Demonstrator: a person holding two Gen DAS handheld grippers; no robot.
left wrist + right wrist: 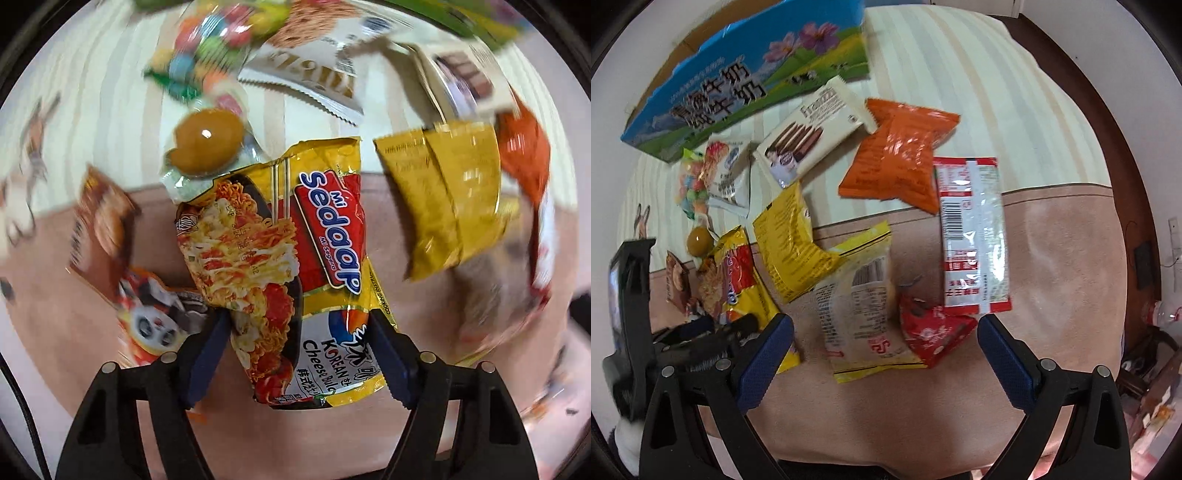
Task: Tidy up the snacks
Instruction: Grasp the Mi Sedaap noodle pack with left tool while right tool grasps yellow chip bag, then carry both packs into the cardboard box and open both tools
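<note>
Noodle pack [295, 266], frame centre: your left gripper [299, 354] brackets its lower end, pads touching both edges. Light, crinkly, brittle inside; squeeze gently. Right gripper [886, 354] wide open, empty, over pale pack [860, 314].

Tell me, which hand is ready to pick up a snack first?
Probably the left. The left gripper already has the noodle packet between its jaws, right at the pads. The right gripper has open jaws that touch no snack.
</note>
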